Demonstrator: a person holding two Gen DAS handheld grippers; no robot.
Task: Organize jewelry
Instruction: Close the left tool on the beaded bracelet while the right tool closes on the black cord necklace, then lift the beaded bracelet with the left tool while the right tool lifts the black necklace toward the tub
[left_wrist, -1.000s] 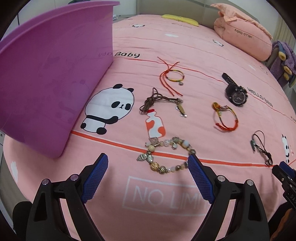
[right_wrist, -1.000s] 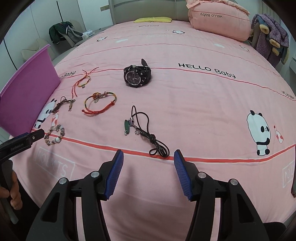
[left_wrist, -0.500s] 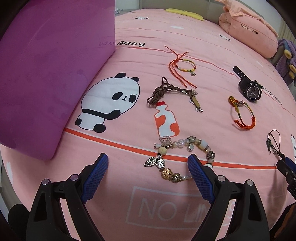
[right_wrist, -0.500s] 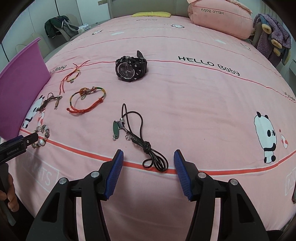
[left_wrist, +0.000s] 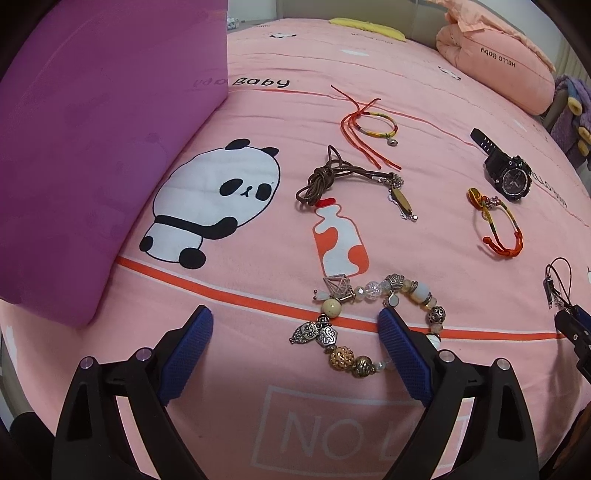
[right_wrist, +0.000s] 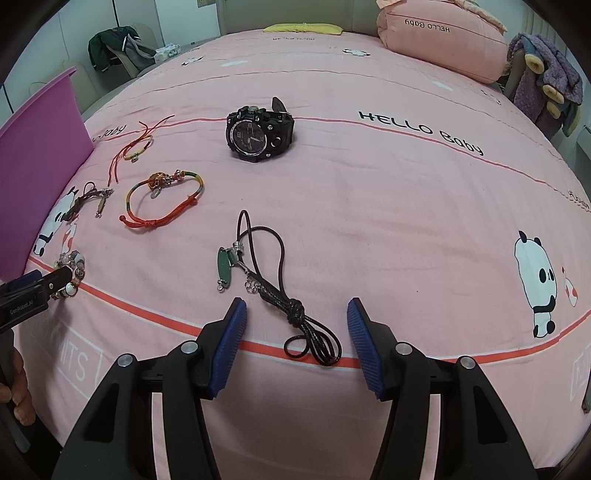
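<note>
Six pieces of jewelry lie scattered singly across the pink bed sheet (right_wrist: 369, 206), each apart from its neighbours, which looks like a layout meant to let every piece be picked up on its own. A purple bin (left_wrist: 92, 147) stands at the edge of the bed, at ten o'clock in the left wrist view, probably as the place where the pieces are to be gathered. The left gripper (left_wrist: 295, 332) hangs low over the beaded charm bracelet (left_wrist: 369, 325), its fingers spread wide; the right-hand blue pad (left_wrist: 402, 354) sits over the bracelet's three o'clock side while the owl charm lies in the gap, so the line-up suits a pinch on the near strand, though no contact is evident. The right gripper (right_wrist: 295, 328) likewise has its fingers spread, with the knotted tail of the black cord necklace (right_wrist: 280, 280) lying between them, its green pendant off at eleven o'clock; the thick knot is a sensible place to grab a limp cord. Farther out rest the black watch (right_wrist: 258, 134) at twelve o'clock, the red and yellow woven bracelet (right_wrist: 162, 201) at ten o'clock, the brown cord necklace (left_wrist: 343, 179) and the thin red string bracelet (left_wrist: 373, 127). Both tools appear poised for a first pick, so the sorting seems barely begun.
</note>
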